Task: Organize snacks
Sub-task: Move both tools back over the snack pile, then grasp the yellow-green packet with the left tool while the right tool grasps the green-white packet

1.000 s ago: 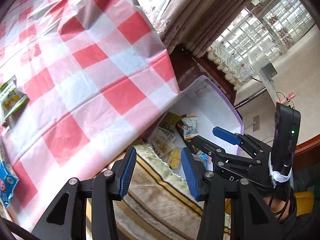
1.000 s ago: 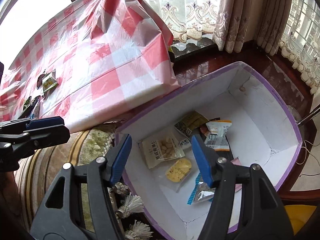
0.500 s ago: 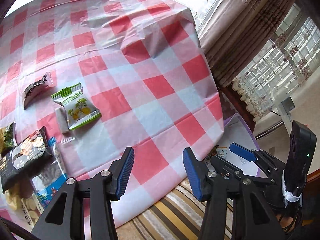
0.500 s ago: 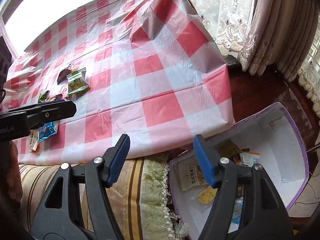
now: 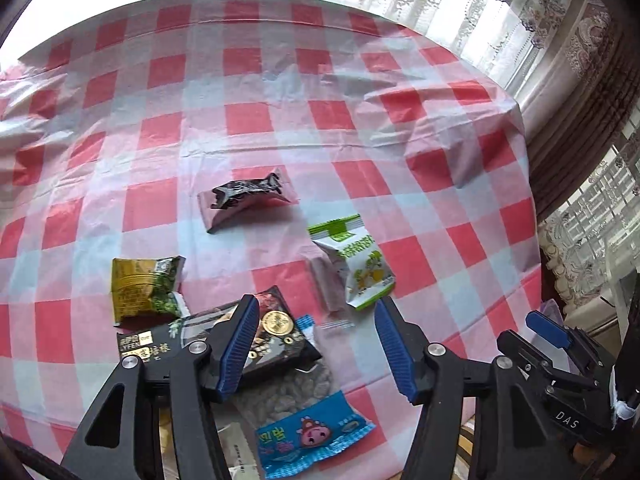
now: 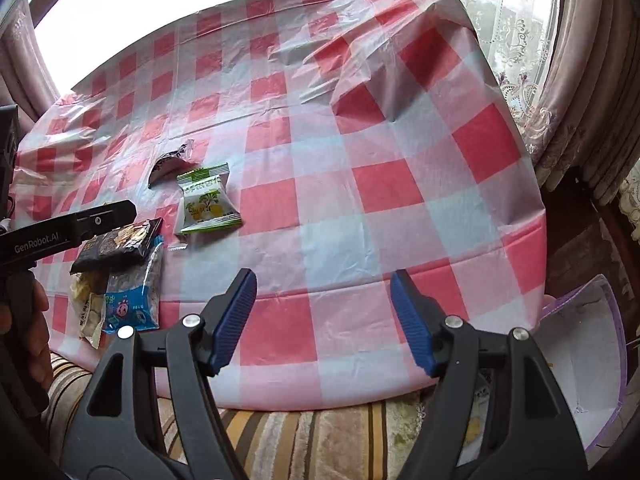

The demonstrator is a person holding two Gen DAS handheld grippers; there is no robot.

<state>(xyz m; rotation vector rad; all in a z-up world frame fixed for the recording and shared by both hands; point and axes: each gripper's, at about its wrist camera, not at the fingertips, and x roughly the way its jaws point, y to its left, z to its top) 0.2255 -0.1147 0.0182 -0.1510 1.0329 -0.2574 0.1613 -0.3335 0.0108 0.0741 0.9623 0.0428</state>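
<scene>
The left gripper (image 5: pixel 314 344) hangs with its blue-padded jaws spread apart and empty over the near edge of the table in its red-and-white checked plastic cloth (image 5: pixel 256 120), just above a glossy black snack packet printed with gold coins (image 5: pixel 276 340). That packet lies on a clear bag with a blue cartoon end (image 5: pixel 308 428), so it looks like the easiest to lift first. Beyond them, a green-and-white pouch (image 5: pixel 356 264) lies with its long axis running from the near edge toward the far edge, sealed green end farthest. An olive-green packet (image 5: pixel 144 288) lies toward the left edge, a crumpled dark wrapper (image 5: pixel 246 198) mid-table. The right gripper (image 6: pixel 324 320), also spread and empty, waits past the near edge beside the white, purple-rimmed box (image 6: pixel 596 344) below the right corner, probably the snacks' destination.
</scene>
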